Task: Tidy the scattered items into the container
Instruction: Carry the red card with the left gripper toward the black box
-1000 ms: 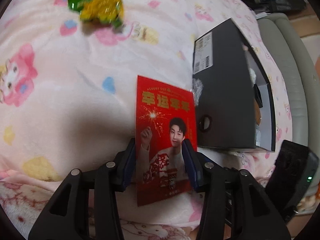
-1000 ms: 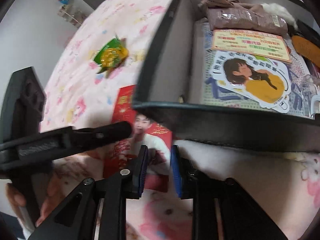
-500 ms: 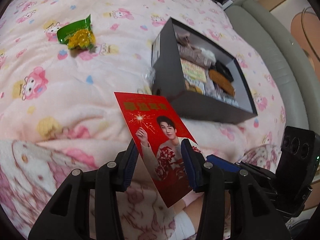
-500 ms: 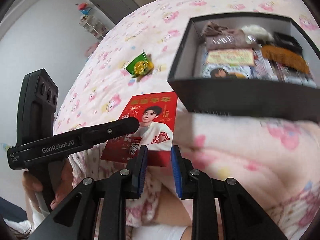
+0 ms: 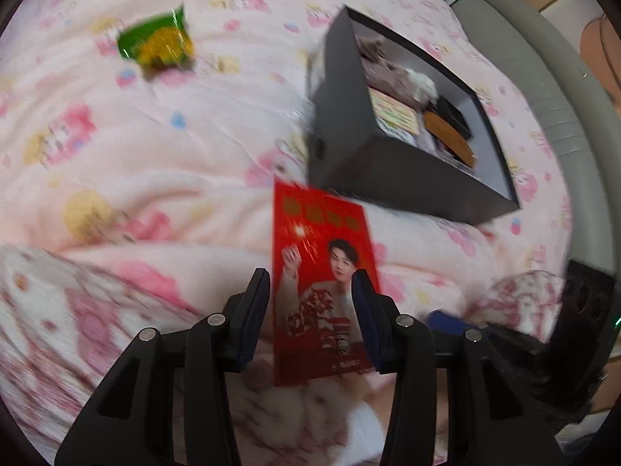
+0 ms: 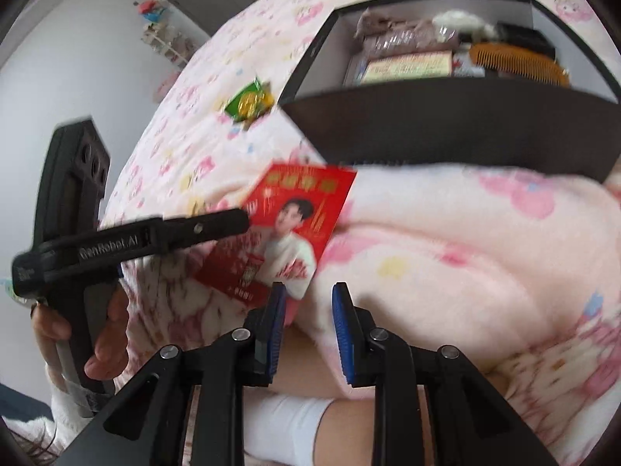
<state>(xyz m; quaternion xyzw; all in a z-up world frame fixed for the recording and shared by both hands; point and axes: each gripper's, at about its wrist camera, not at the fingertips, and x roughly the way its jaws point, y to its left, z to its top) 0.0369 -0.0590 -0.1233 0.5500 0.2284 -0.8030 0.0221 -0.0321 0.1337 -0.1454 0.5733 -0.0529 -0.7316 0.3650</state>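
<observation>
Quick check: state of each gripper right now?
Left gripper: shut on the red card, lifted off the blanket.
Right gripper: open, nothing between its jaws.

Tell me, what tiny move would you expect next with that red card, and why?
Probably the left gripper carries the red card over the black box before letting go. The card is clamped by its edges and lifted off the pink blanket, and the open box lies just beyond it, already holding other items. The right gripper holds nothing.
</observation>
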